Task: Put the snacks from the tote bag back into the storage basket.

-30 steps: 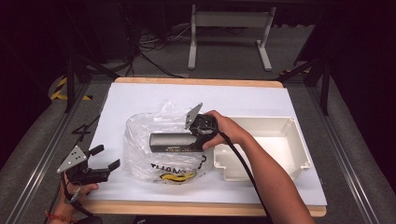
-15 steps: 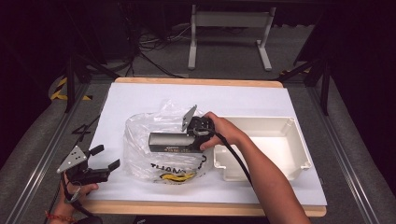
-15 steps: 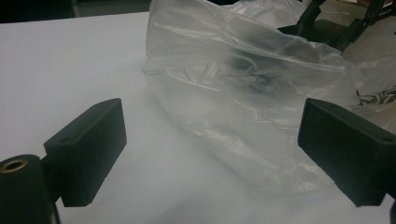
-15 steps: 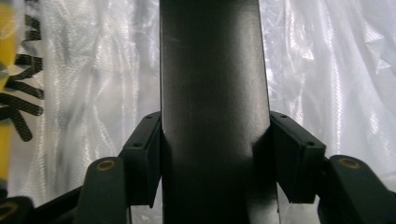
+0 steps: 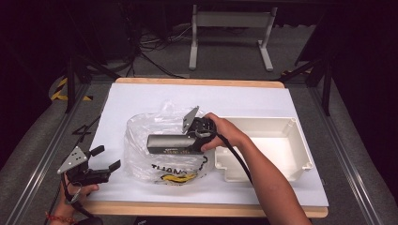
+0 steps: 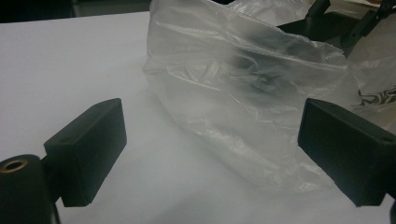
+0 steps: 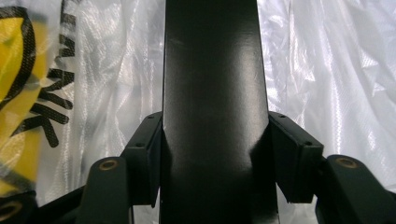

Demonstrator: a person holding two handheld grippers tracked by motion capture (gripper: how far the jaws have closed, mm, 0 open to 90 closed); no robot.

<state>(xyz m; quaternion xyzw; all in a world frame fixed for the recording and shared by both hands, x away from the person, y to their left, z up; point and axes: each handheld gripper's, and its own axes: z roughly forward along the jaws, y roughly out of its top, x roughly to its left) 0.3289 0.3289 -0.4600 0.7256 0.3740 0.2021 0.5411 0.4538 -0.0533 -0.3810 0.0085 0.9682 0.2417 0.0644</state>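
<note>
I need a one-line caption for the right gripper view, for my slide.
Right tongs shut on a long black box, above a clear plastic bag.

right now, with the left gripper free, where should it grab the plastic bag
Best the bag's crumpled near edge, coming in level from the left gripper's side. The film there stands up in loose folds that open jaws could pinch. The right gripper is shut on the black box over the bag, so keep clear of that.
</note>
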